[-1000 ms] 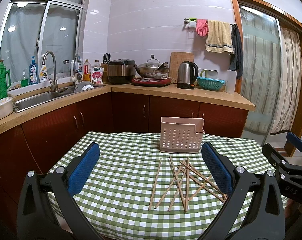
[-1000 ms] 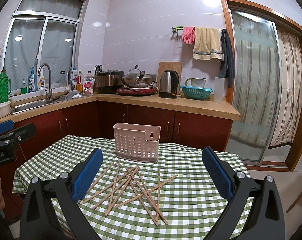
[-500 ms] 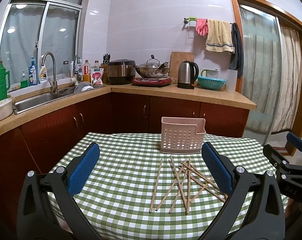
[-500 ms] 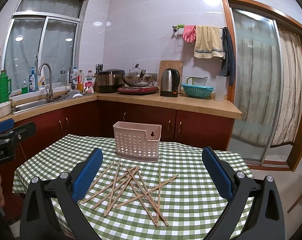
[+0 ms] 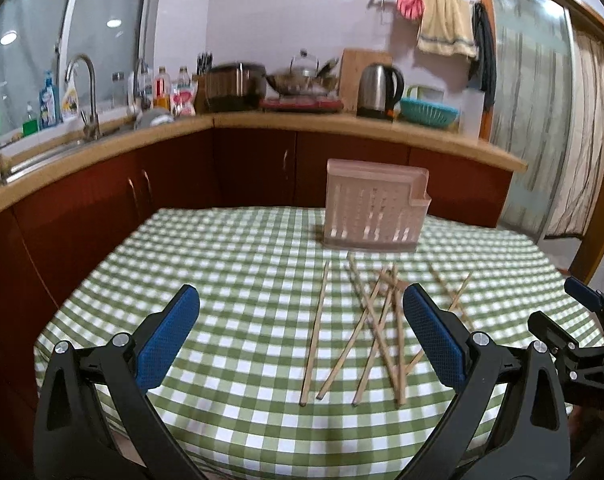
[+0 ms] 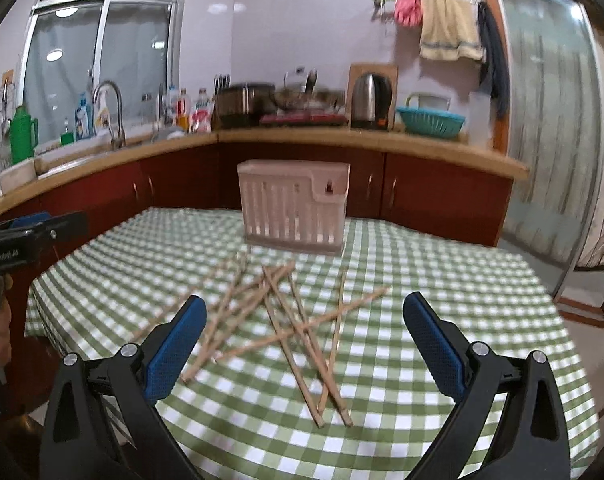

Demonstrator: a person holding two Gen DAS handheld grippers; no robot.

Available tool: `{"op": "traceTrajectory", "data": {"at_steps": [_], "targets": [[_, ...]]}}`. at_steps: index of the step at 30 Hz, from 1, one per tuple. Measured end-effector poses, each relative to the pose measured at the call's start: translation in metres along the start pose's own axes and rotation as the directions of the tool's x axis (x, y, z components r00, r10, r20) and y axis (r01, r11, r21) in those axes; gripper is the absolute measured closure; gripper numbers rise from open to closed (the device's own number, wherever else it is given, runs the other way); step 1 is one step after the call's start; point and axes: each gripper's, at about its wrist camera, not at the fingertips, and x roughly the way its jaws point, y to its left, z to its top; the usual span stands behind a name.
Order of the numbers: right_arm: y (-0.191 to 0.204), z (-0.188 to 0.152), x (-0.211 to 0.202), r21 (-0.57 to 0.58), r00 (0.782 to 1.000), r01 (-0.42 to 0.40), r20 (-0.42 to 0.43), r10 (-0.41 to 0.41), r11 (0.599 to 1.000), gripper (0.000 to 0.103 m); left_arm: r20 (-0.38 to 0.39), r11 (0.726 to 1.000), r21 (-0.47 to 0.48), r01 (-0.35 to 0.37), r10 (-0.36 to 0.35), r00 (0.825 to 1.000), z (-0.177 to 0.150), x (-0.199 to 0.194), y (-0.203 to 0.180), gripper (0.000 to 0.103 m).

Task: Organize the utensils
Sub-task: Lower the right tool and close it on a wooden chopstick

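The chopsticks [image 5: 376, 328] are thin, light brown sticks. They lie flat on the table in a loose, crossed pile. In the left view one stick lies alone between the fingers, and the pile sits by the right finger. The holder [image 5: 376, 210] is a pale pink box with slots. It stands upright just past the sticks, far ahead of the fingers.

A home kitchen: sink faucet [image 5: 83, 92], kettle [image 5: 380, 90], wok [image 5: 302, 82] along the counter [image 5: 342, 124].
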Motion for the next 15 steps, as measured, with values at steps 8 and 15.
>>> {"op": "traceTrajectory", "data": {"at_steps": [8, 15], "targets": [[-0.016, -0.031, 0.047, 0.040, 0.987, -0.064, -0.142, 0.069, 0.997, 0.058, -0.076, 1.000, 0.005, -0.013, 0.013, 0.997, -0.025, 0.048, 0.004, 0.006], [-0.023, -0.050, 0.066, 0.040, 0.973, -0.087, -0.211, 0.093, 0.995, 0.074, -0.122, 1.000, 0.021, -0.019, 0.021, 0.992, -0.035, 0.072, -0.001, 0.011]]}}
